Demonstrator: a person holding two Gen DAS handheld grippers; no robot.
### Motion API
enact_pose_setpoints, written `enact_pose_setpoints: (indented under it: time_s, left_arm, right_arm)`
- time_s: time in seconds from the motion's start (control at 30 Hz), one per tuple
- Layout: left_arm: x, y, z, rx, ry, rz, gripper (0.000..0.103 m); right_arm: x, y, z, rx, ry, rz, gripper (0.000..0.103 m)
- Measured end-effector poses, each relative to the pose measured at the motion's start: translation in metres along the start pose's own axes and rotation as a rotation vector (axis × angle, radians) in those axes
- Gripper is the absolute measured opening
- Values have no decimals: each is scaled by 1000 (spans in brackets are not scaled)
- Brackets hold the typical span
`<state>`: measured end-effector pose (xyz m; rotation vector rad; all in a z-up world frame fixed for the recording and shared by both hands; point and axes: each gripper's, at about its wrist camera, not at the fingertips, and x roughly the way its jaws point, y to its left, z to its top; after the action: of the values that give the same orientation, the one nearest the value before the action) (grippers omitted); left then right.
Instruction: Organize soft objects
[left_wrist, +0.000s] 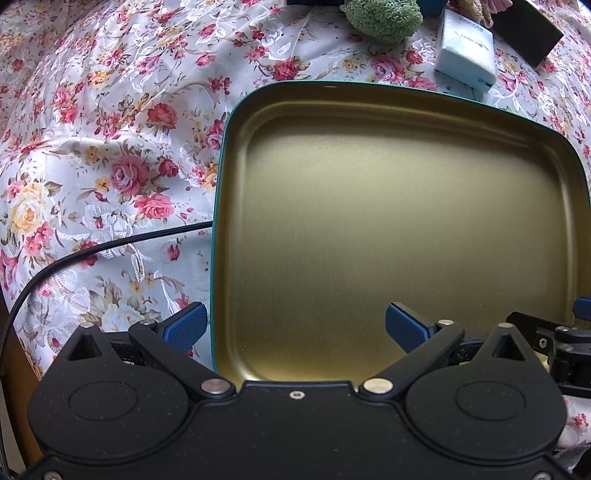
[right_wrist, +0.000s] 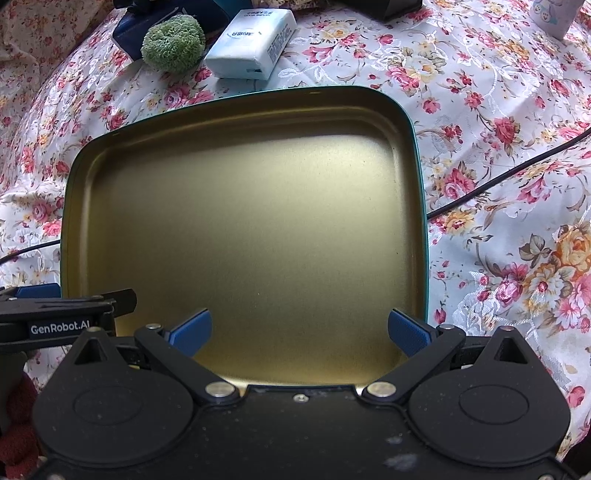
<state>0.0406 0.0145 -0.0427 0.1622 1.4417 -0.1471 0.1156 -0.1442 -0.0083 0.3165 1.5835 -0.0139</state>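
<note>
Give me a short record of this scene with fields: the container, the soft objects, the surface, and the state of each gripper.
container: gold-lined tin tray with teal rim, nothing inside
soft objects: green fluffy ball and white tissue pack, side by side beyond the tray's far edge
surface: floral tablecloth, a black cable lying on it
left gripper: open, holding nothing, over the tray's near left edge
right gripper: open, holding nothing, over the tray's near edge

**Counting the things on the flowery cloth**

There is one gold tray (right_wrist: 406, 122) with a teal rim. There is one fuzzy green ball (right_wrist: 173, 44). There is one white tissue pack (right_wrist: 251, 44). There are two grippers (left_wrist: 295, 326) (right_wrist: 300, 332). Each has two blue fingertips (right_wrist: 194, 330).
</note>
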Motion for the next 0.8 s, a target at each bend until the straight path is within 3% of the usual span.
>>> enact_pose_setpoints:
  time_s: [0.2,0.37,0.53,0.6,0.67,0.73,0.8]
  left_arm:
    - [2,7,30,0,-21,3,99]
    - [-2,17,64,-10,-91,5,99]
    - [-19,27,100,-6,-224,7,99]
    - [-24,33,117,-6,-293,19,99]
    - [-25,37,133,-6,-325,29,99]
    - [-21,41,147,-7,-330,16,99]
    - [-15,44,157,-12,-327,4,99]
  right_arm:
    - [-5,-4,11,4,-42,-2,102]
    - [-21,-7,34,-9,-168,-18,102]
    - [-49,-2,54,-54,-440,-58,97]
    - [-55,0,59,-45,-586,-83,103]
    - [-51,-1,75,-64,-569,-52,102]
    - [-43,-5,89,-69,-513,43,91]
    - [-36,-4,98,-78,-538,29,85]
